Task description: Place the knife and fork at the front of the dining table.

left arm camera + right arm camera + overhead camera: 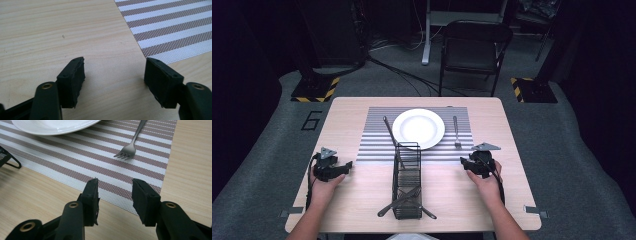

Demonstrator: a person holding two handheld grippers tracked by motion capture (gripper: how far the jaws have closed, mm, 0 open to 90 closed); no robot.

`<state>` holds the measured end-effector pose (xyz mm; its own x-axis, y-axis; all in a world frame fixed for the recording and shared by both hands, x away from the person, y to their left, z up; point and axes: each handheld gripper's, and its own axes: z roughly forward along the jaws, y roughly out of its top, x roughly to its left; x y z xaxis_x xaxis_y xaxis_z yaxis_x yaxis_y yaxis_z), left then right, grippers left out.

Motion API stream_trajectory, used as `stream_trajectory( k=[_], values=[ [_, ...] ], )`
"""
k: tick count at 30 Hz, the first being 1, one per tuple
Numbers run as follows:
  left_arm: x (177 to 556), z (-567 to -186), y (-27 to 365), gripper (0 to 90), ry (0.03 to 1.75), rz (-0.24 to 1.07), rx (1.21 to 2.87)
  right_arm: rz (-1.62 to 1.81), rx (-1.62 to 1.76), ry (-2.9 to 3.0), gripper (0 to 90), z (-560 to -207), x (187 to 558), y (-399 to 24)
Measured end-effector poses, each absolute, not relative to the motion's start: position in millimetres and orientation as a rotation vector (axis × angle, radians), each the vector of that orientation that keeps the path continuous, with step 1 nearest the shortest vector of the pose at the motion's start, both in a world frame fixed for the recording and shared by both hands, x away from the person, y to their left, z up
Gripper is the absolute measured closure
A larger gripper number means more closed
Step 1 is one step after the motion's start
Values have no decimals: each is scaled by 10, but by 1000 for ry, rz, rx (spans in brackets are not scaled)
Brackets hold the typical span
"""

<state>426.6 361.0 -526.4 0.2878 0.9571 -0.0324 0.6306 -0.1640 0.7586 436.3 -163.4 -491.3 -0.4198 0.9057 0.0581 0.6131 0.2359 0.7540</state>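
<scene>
Just ahead of the right gripper (114, 201), the fork (130, 145) is seen lying on the striped mat (75, 170), its tines pointing back toward the jaws and its handle running straight away. The jaws are held apart and nothing is gripped. The left gripper (114, 82) is also held apart over bare table (50, 30), far from the fork.

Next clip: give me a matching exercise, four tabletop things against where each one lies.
Things:
1. white plate
2. fork
3. wire cutlery basket
4. left tongs

Places:
A. on the striped placemat, right of the plate
B. over bare wood near the table's left edge
C. centre of the placemat
D. at the table's near middle, its far end reaching the placemat's near edge

Pairs: 1-C, 2-A, 3-D, 4-B
</scene>
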Motion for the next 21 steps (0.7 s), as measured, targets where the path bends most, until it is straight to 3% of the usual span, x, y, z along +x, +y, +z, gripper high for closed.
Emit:
stream_trajectory(
  k=[8, 21],
  values=[
    [4243, -5218, 3560, 415, 1433, 564, 1895, 1007, 1371, 2144, 541, -4941, 4338, -1608],
    [4170, -5048, 3348, 444, 1342, 513, 1969, 1014, 1388, 2117, 538, -4918, 4283, -1633]
  ],
)
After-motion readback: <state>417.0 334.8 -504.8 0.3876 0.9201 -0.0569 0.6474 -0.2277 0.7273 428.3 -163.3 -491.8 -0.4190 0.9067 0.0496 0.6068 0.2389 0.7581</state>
